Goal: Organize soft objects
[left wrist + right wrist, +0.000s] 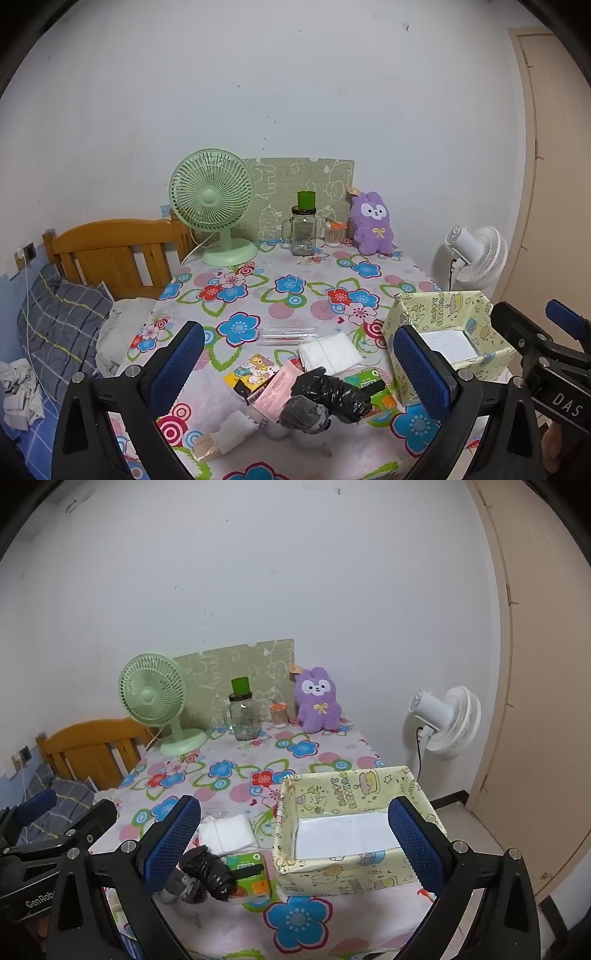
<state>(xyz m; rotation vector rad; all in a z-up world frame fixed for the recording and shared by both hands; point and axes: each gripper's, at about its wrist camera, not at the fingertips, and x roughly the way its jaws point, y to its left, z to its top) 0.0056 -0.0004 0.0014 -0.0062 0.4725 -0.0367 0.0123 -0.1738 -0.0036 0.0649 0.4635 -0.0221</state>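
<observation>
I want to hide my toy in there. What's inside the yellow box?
The yellow box holds only a flat white sheet on its bottom. Whatever lies under that sheet, and the near inside corner, are covered.

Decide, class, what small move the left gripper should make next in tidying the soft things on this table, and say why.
Probably lower the left gripper onto the grey cloth bundle and close on it. Both grippers are open and hold nothing, the bundle lies nearest between the left fingers, and the yellow box beside the pile holds no soft things yet, only a white bottom.
</observation>
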